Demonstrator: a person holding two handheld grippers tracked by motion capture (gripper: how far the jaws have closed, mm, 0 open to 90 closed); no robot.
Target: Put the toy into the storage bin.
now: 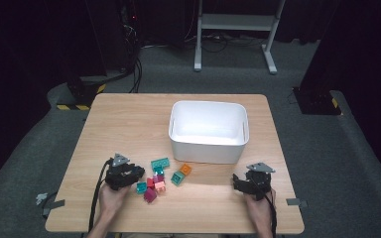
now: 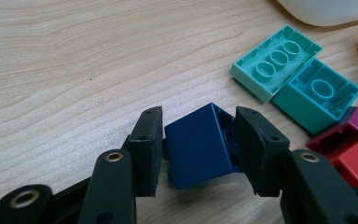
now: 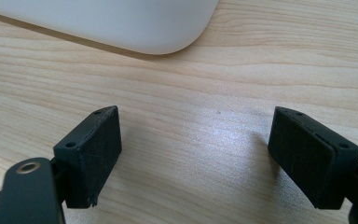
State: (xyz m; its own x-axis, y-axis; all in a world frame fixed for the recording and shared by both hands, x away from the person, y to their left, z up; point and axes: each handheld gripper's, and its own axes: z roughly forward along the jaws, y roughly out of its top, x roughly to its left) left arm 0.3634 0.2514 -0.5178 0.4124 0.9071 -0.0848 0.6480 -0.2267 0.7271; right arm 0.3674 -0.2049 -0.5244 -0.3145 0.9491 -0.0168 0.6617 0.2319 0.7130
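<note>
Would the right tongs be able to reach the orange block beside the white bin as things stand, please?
Probably yes: the right tongs stand open with nothing between them, and bare table lies between them and the orange block, with the white bin behind it.

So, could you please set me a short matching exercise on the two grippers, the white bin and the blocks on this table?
Column one:
1. left gripper
2. right gripper
3. white plastic bin
4. light-green flat block

Column two:
a. lies underside up, its round sockets showing
b. jaws wide apart over bare wood
c. stands on the wooden table beyond the blocks, nothing inside
d. jaws on either side of a dark-blue plastic block

Pairs: 1-d, 2-b, 3-c, 4-a
</note>
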